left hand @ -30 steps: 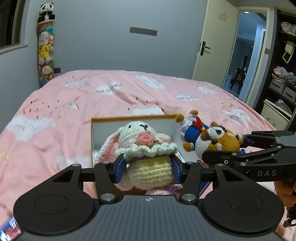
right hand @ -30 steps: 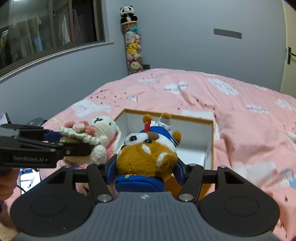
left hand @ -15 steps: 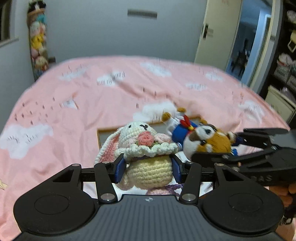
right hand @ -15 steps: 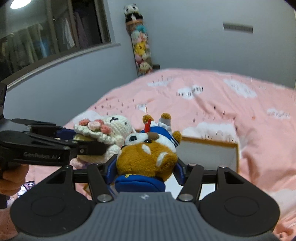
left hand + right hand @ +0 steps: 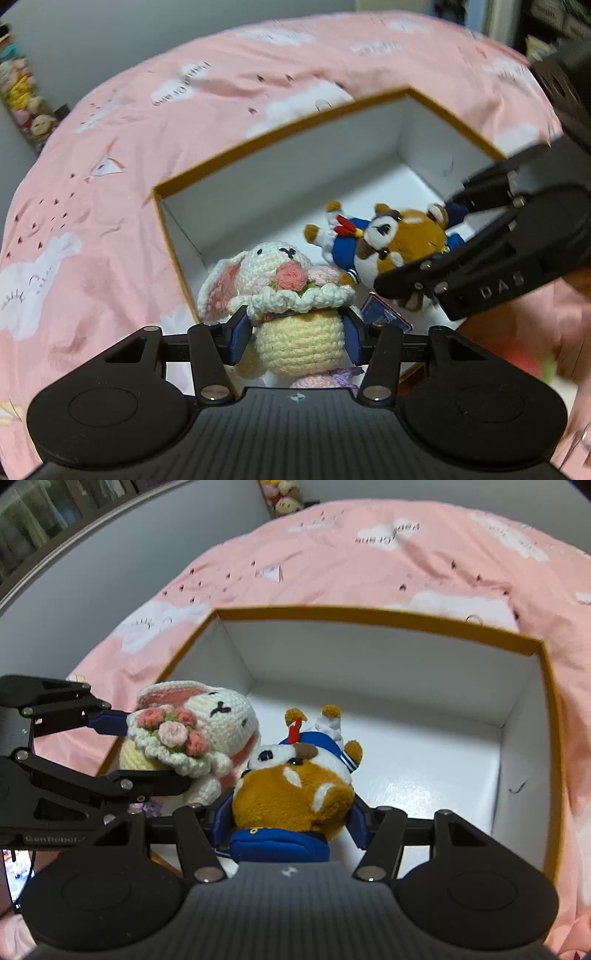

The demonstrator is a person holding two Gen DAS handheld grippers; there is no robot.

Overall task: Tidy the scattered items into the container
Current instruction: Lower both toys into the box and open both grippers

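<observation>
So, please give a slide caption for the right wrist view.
Right gripper lowers brown plush into box.

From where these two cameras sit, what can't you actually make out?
- Crochet bunny's lower body: left view, hidden behind the left claw and its black housing.
- Brown plush's legs: right view, cut off by the right claw body.
- Box's near wall: both views, blocked by the toys and claws.
- Person's hand: left view, blurred at the edge.
- Shelf toys: too small and blurred.
</observation>
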